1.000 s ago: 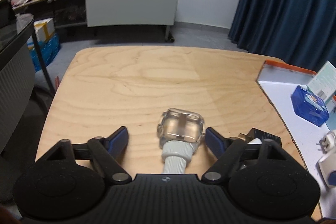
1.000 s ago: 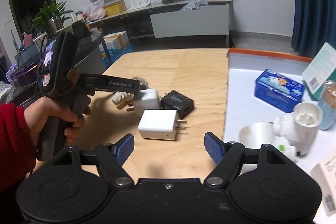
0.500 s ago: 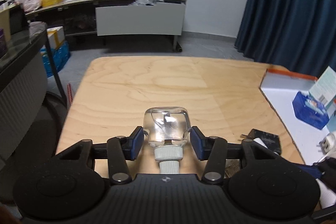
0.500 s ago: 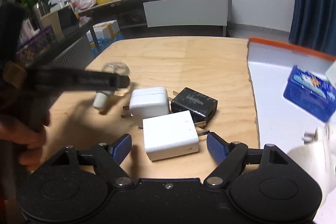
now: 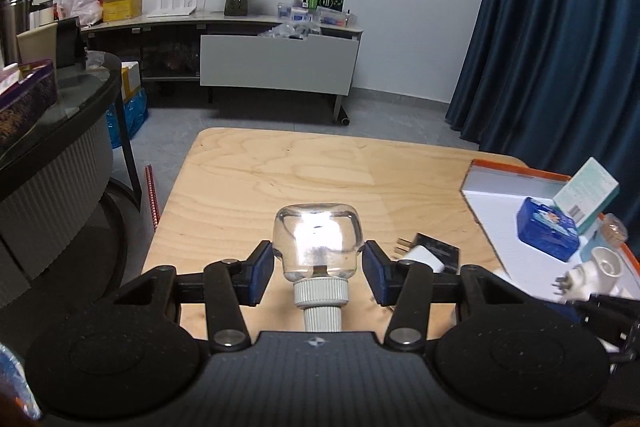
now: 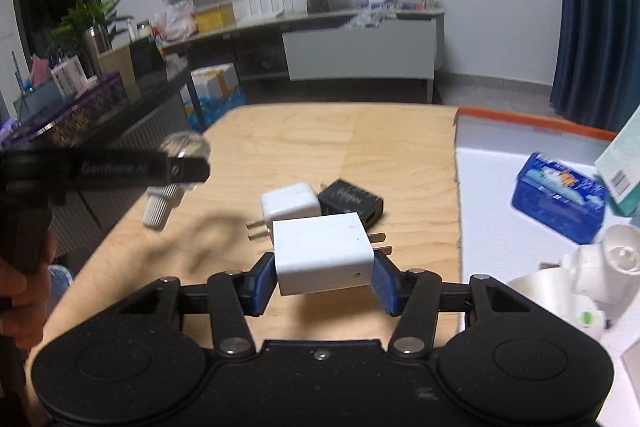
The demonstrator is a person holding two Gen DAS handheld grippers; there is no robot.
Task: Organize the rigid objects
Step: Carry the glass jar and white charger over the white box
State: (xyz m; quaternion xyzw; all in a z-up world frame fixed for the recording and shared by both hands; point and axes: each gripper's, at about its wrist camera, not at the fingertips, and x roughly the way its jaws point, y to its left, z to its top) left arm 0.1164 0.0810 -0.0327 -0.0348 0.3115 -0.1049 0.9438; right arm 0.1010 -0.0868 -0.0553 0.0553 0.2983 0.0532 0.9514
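Left claw [image 5: 318, 267] clamps clear bulb [image 5: 317, 241]; right claw [image 6: 325, 277] closing on white charger [image 6: 323, 253]; bare tabletop [image 5: 304, 171] toward 12 o'clock edge.

The left gripper [image 6: 188, 169] is motion-blurred, its lettering unreadable; it hides part of the clear bulb [image 6: 185, 147] (screw base showing).

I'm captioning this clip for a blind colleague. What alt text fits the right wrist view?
The right gripper is closing on a white charger lying on the wooden table. Behind it sit a smaller white charger and a black one; at left, the left gripper holds a clear bulb.
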